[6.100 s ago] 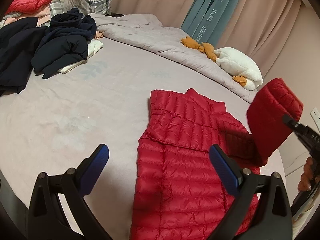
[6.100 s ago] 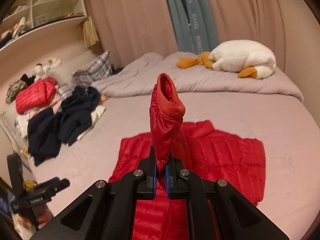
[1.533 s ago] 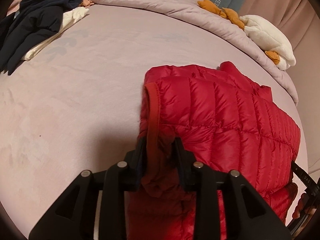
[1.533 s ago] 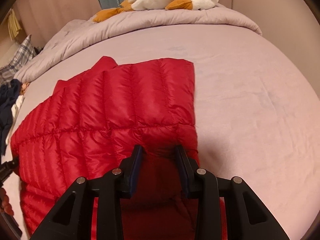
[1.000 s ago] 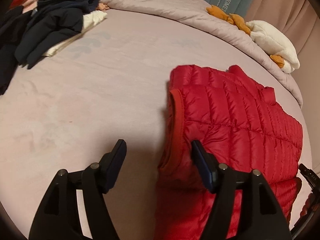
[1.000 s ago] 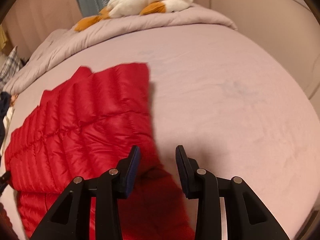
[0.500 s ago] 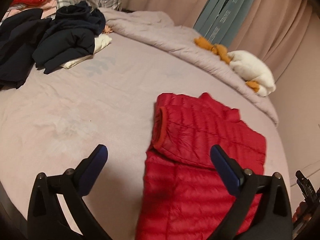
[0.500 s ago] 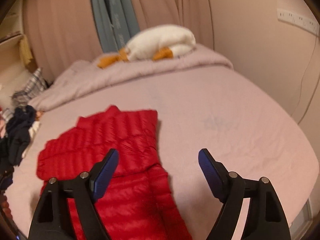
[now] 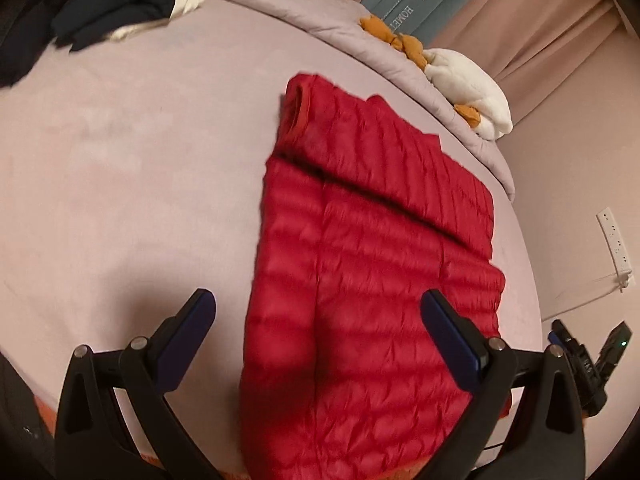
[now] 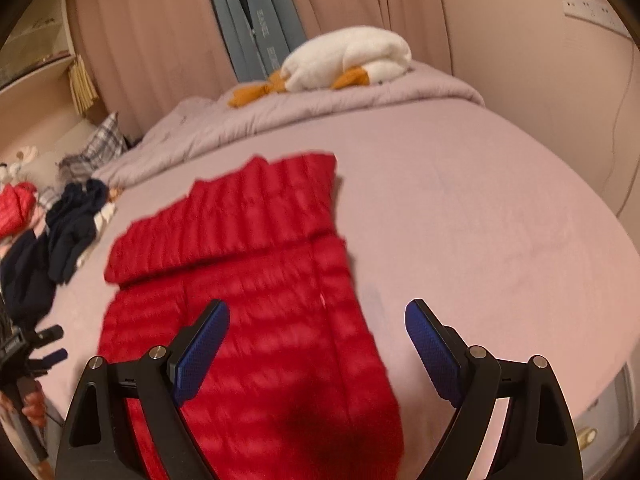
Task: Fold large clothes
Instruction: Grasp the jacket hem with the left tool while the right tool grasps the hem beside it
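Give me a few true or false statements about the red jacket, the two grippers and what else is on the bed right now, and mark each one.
1. The red quilted puffer jacket lies flat on the pinkish bed sheet. True.
2. The left gripper is clamped on the jacket. False: its fingers are spread wide, holding nothing.
3. The right gripper is open. True.
4. The white plush goose sits on the jacket. False: it rests on the grey duvet, apart from the jacket.
5. A pile of dark navy clothes lies to the jacket's left in the right wrist view. True.
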A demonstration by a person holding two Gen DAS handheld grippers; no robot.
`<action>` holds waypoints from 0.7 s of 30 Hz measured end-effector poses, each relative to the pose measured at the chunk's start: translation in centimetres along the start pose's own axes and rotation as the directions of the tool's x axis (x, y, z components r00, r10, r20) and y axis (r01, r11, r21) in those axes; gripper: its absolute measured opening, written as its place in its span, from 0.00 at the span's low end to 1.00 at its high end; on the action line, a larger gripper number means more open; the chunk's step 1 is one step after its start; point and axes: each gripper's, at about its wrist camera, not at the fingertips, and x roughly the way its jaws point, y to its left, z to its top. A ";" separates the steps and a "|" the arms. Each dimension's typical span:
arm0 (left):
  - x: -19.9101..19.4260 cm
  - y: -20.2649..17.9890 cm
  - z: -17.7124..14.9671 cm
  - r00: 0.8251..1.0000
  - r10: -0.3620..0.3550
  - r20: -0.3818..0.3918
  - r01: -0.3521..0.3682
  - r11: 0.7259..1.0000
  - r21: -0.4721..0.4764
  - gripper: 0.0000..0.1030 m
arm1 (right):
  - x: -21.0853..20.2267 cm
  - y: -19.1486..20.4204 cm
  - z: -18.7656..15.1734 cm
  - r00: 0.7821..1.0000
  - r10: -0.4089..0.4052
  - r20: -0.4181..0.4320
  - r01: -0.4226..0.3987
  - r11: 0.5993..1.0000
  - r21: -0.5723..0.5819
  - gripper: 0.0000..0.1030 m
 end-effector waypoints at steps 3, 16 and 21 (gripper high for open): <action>0.6 0.5 -1.7 1.000 0.014 -0.010 -0.013 1.000 0.011 0.99 | 0.1 -1.6 -1.9 0.997 -0.062 -0.046 0.063 0.998 0.026 0.87; 1.0 2.4 -5.9 0.996 0.008 -0.094 -0.009 1.000 -0.014 0.93 | 1.1 -5.1 -7.2 0.968 0.045 -0.246 -0.001 0.984 0.176 0.80; 0.8 2.6 -7.1 0.993 -0.027 -0.118 0.025 0.999 -0.020 0.91 | 1.0 -5.0 -8.4 0.959 0.084 -0.272 -0.038 0.985 0.170 0.75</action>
